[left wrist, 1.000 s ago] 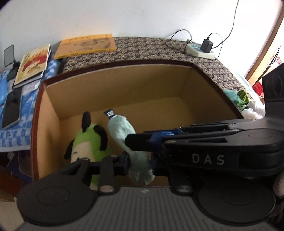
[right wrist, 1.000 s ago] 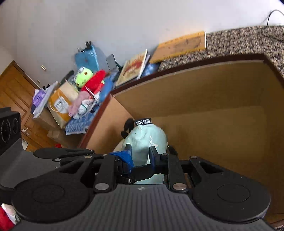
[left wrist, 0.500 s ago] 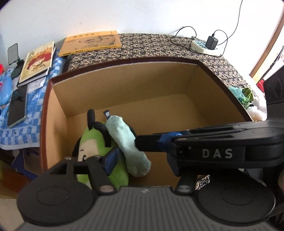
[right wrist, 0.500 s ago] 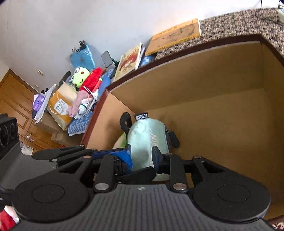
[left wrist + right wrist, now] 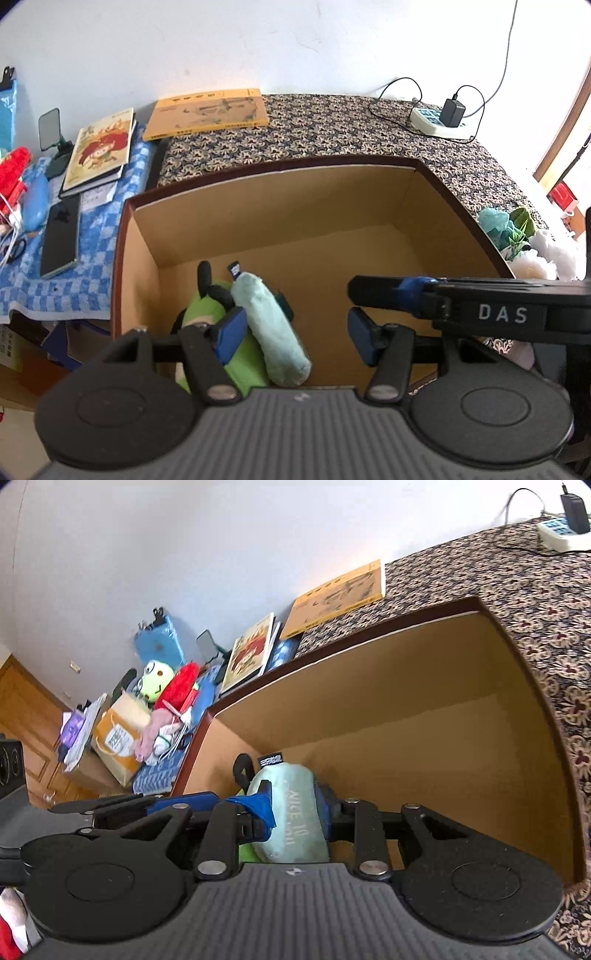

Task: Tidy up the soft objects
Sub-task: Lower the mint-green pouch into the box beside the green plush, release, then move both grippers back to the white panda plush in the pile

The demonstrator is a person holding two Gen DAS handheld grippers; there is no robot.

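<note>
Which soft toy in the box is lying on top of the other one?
The pale mint one with the black tag. It leans across the green toy with black ears, which lies underneath against the box wall.

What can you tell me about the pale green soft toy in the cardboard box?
The pale green soft toy is a plush, rounded roll with a small black label at its far end and faint white lettering on its side. It lies tilted in the cardboard box, leaning on a bright green plush. The right gripper straddles it; whether its pads press cannot be told.
</note>
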